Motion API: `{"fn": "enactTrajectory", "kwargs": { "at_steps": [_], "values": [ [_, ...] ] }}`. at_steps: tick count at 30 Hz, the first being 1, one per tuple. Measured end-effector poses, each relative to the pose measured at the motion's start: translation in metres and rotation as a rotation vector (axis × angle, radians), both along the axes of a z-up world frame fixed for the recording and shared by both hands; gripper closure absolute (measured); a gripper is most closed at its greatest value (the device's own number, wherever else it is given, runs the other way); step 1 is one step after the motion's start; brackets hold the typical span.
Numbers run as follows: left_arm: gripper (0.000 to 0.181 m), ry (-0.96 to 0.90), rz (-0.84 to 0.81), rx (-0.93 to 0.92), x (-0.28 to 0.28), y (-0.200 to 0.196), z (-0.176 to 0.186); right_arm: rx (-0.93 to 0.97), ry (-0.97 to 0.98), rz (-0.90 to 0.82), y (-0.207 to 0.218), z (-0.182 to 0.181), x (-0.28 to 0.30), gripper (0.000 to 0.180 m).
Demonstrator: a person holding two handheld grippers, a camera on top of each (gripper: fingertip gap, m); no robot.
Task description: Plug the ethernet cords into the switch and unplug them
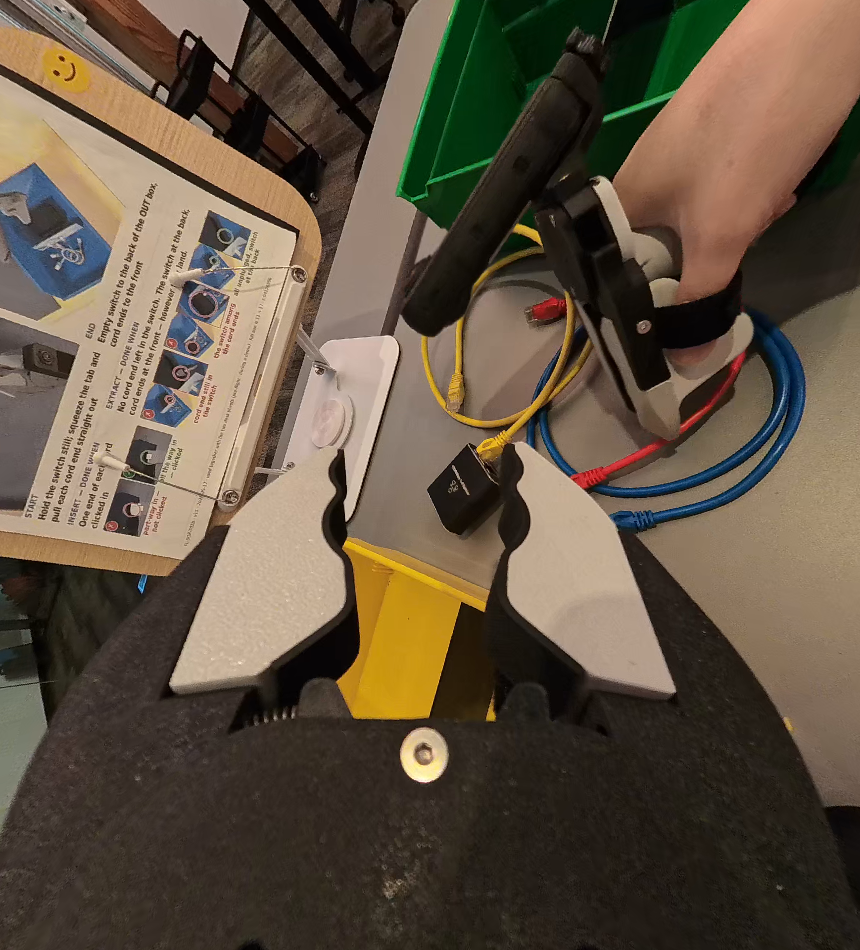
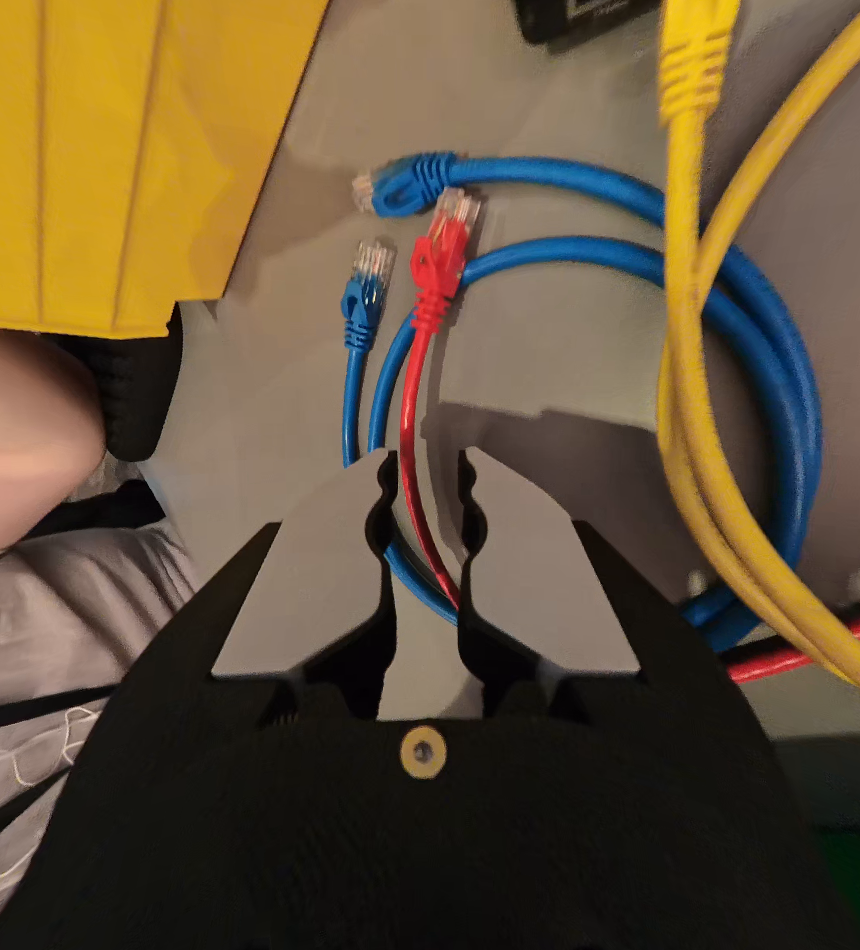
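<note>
Left tongs (image 1: 423, 465), spread wide, are held beside the switch (image 1: 464, 493); right tongs (image 2: 428, 457), released, are straddling the red cord (image 2: 417, 421).

my left camera sits behind my left gripper (image 1: 423, 493) and looks forward and down from well above the grey table (image 1: 726, 642), rolled to one side so the instruction board (image 1: 124, 329) runs tilted. it takes in the black switch (image 1: 464, 496), the cords, the green bin (image 1: 495, 103) and my right gripper (image 1: 662, 411) from outside. my right camera rides behind my right gripper (image 2: 428, 452), very near the table (image 2: 273, 247), facing almost straight down along the red cord (image 2: 420, 390). both views share the blue cord (image 2: 597, 175), the red and yellow cords (image 2: 685, 308), the switch edge and the yellow bin (image 2: 83, 154).
</note>
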State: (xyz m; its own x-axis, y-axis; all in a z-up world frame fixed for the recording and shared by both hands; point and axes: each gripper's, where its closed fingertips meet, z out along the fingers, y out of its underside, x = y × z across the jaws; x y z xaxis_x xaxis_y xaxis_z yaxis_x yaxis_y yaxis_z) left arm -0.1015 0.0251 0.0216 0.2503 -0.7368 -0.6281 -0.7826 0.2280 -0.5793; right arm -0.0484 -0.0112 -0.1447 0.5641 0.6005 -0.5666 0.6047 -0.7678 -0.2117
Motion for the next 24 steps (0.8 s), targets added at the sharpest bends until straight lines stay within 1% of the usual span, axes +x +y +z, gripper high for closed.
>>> {"fn": "enactTrajectory", "kwargs": {
  "at_steps": [2, 4, 6, 8, 9, 10, 11, 12, 14, 16, 18, 21, 24],
  "values": [
    [0.124, -0.002, 0.000, -0.003, 0.000, 0.000, 0.000, 0.037, -0.008, 0.020, 0.001, 0.000, -0.002, 0.157],
    [0.124, -0.002, 0.000, -0.002, -0.001, 0.000, 0.001, 0.135, -0.014, 0.041, 0.007, 0.005, -0.010, 0.156],
    [0.124, -0.002, 0.002, -0.001, -0.002, 0.000, 0.001, 0.246, -0.047, 0.084, 0.011, 0.007, -0.019, 0.151],
    [0.124, -0.004, 0.004, 0.002, -0.003, 0.000, 0.003, 0.295, -0.079, 0.131, 0.008, 0.002, -0.026, 0.149],
    [0.124, -0.006, 0.008, 0.002, -0.005, 0.000, 0.003, 0.311, -0.112, 0.142, 0.009, -0.003, -0.026, 0.150],
    [0.124, -0.007, 0.014, 0.004, -0.007, 0.000, 0.004, 0.330, -0.145, 0.157, 0.010, -0.008, -0.026, 0.158],
    [0.124, -0.009, 0.021, 0.007, -0.009, 0.001, 0.006, 0.342, -0.171, 0.176, 0.010, -0.012, -0.024, 0.169],
    [0.124, -0.015, 0.028, 0.010, -0.013, 0.001, 0.007, 0.348, -0.165, 0.189, 0.010, -0.010, -0.025, 0.170],
    [0.124, -0.043, 0.044, 0.012, -0.020, 0.002, 0.013, 0.360, -0.115, 0.198, 0.010, 0.005, -0.025, 0.172],
    [0.125, -0.090, 0.036, -0.011, -0.025, 0.000, 0.018, 0.406, -0.034, 0.216, 0.010, 0.030, -0.024, 0.173],
    [0.126, -0.146, -0.005, -0.063, -0.026, -0.006, 0.020, 0.480, 0.061, 0.244, 0.009, 0.058, -0.022, 0.173],
    [0.130, -0.172, -0.111, -0.173, -0.016, -0.021, 0.010, 0.544, 0.173, 0.264, 0.004, 0.090, -0.016, 0.173],
    [0.129, -0.136, -0.167, -0.217, -0.002, -0.026, -0.003, 0.584, 0.200, 0.296, 0.000, 0.103, -0.009, 0.173]
  ]
}}
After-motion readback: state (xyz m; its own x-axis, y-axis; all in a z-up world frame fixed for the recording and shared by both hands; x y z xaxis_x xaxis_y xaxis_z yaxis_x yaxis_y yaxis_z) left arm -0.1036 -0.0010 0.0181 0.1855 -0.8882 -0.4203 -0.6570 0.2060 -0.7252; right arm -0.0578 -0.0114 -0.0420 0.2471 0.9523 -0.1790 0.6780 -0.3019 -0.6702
